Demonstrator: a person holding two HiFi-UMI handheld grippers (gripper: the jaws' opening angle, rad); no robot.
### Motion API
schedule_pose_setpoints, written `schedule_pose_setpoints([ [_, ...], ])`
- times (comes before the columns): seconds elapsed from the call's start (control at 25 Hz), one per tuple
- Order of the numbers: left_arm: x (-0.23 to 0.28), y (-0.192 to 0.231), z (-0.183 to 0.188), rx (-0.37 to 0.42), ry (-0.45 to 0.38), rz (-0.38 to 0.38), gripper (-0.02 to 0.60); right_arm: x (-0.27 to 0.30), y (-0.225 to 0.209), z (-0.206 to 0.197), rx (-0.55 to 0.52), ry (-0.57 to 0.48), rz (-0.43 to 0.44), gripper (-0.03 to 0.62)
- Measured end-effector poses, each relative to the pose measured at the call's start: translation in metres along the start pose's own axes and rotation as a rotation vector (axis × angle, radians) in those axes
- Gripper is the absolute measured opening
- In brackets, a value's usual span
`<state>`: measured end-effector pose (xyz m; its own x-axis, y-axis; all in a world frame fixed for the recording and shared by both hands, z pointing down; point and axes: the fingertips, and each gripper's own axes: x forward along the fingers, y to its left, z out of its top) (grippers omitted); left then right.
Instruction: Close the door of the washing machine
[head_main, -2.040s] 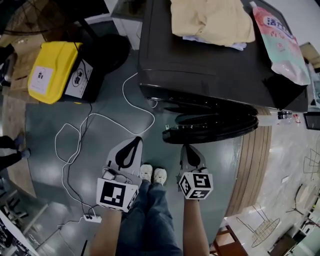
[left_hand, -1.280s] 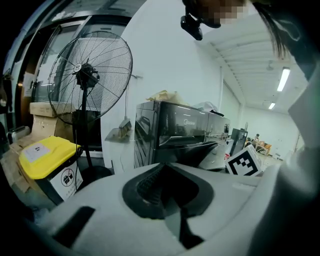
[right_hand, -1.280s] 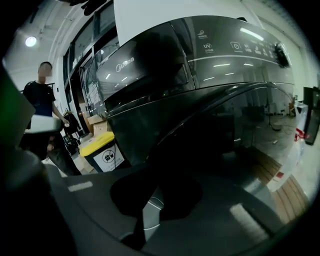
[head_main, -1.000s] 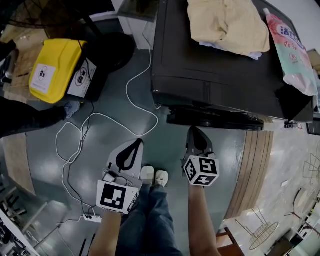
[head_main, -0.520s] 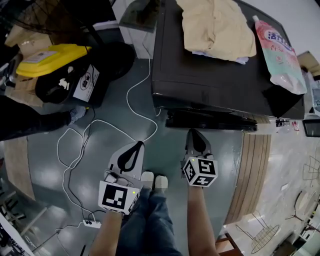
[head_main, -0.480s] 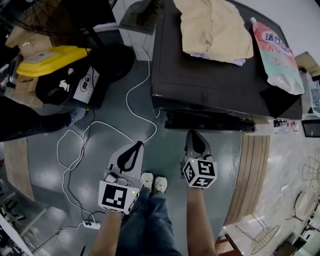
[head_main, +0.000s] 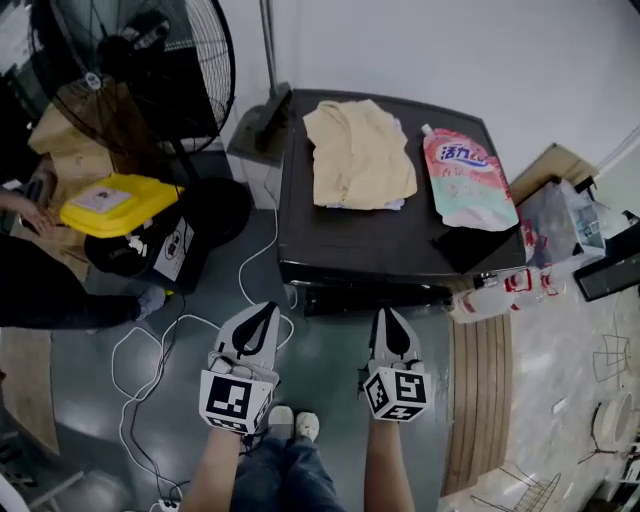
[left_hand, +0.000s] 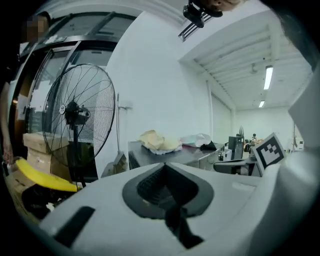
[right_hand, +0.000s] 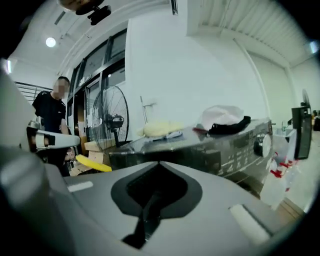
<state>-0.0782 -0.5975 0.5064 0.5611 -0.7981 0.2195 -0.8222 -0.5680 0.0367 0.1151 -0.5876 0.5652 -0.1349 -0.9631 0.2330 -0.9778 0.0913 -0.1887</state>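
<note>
**Head view.** Two seconds ago the door stood out open from the front of the washer (head_main: 380, 235). Now the door (head_main: 372, 297) lies flat against that front and shows only as a dark strip under the top edge. The left claw (head_main: 266, 312) and the right claw (head_main: 387, 318) have drawn back from it. They hang over the floor (head_main: 320, 380) near the washer and touch nothing. The view now takes in the whole top of the washer, with the cloth (head_main: 358, 155) and the pouch (head_main: 468, 178) lying on it. This suggests that the person has stood up.

**Left gripper view.** The left claw (left_hand: 164, 165) has its jaws together, with nothing between them. It has come up to about the level of the washer's top, where the cloth (left_hand: 159, 141) lies. The fan (left_hand: 75, 125) stands to the left. The door is not seen here.

**Right gripper view.** The right claw (right_hand: 159, 164) also has its jaws together and is empty. The front panel of the washer with its knob (right_hand: 262, 144) is in view, but the claw's body hides the door below it.

The closing appears to be done, though no view shows whether the latch has caught.
</note>
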Motion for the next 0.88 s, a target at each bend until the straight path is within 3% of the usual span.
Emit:
schedule_pose_setpoints([
  [0.2, 0.012, -0.007, 0.075, 0.063, -0.108, -0.015, 0.008, -0.022, -0.012, 0.094, -0.047, -0.152, -0.024, 0.012],
  [0.6, -0.031, -0.049, 0.186, 0.14, -0.245, -0.047, 0.008, -0.12, -0.01, 0.206, -0.071, -0.33, -0.058, 0.013],
  [0.88, -0.047, -0.059, 0.208, 0.136, -0.293, -0.061, 0.008, -0.154, 0.001, 0.243, -0.097, -0.4, -0.059, 0.012],
])
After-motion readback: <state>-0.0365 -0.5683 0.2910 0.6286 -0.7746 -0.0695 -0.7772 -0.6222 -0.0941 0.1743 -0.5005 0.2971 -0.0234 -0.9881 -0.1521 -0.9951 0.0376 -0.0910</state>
